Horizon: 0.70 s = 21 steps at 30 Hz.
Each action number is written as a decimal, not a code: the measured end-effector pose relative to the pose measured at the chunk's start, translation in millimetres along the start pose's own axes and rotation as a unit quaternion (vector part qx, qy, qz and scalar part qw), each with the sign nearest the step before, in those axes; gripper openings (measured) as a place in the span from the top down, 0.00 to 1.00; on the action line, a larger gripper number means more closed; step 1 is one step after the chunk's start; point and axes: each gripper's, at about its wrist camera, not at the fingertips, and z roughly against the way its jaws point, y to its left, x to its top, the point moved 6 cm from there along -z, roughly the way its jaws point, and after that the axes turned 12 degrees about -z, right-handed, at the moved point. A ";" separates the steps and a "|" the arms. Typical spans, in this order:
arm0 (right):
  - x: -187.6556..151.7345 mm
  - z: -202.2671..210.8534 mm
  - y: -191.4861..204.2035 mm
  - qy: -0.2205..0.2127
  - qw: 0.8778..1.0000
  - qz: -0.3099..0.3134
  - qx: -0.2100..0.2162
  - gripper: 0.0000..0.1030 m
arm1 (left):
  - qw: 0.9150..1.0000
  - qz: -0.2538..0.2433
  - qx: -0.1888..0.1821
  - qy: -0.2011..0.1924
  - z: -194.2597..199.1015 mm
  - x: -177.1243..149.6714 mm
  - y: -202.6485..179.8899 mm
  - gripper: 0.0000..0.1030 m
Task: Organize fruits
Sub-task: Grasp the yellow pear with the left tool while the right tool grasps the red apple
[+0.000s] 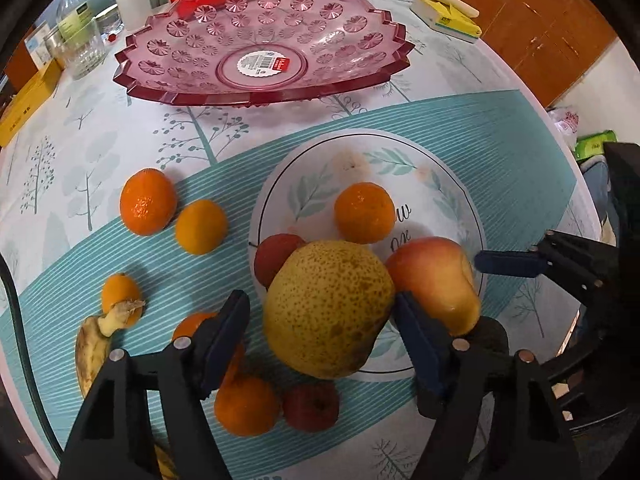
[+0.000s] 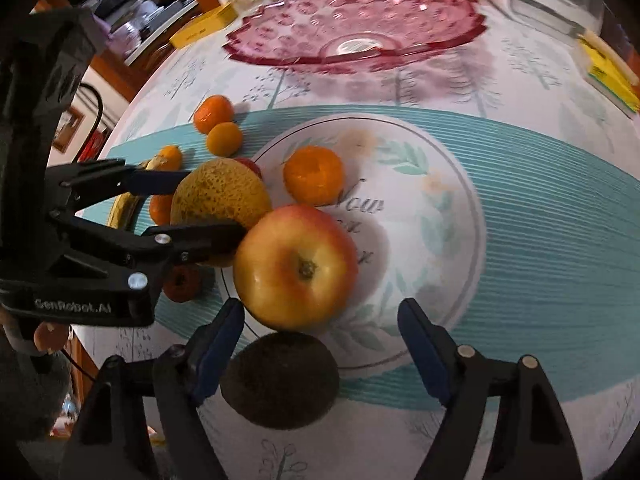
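Fruits crowd the near part of a round white plate with a leaf print [image 1: 424, 168]: a speckled yellow-brown pear [image 1: 328, 308] at its left rim, a red-yellow apple [image 2: 296, 266] just to the pear's right, and a small orange mandarin [image 1: 364, 212] farther in. More mandarins [image 1: 148, 202] and a browned banana [image 1: 92, 344] lie on the patterned surface [image 1: 100, 132] to the left. A pink cut-glass dish [image 1: 260, 40] stands at the far side. The left gripper [image 1: 322, 330] straddles the pear, right finger touching, left finger just clear. The right gripper [image 2: 320, 352] has fingers spread near the apple, apart from it, above a dark brown round fruit [image 2: 280, 380].
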 end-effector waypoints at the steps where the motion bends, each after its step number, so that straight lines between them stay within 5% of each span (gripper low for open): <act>1: 1.2 -3.1 1.3 0.004 1.000 0.002 0.004 0.25 | 1.000 0.000 -0.003 0.001 -0.3 -0.2 1.0 0.29; 12: 10.8 -19.1 7.8 0.028 0.999 0.011 0.040 0.35 | 0.999 0.036 -0.036 0.008 -3.9 -4.3 12.0 0.29; 21: 18.7 -2.2 -37.7 0.001 1.000 -0.026 -0.017 0.35 | 0.998 0.040 -0.036 0.024 -17.7 -4.2 5.7 0.29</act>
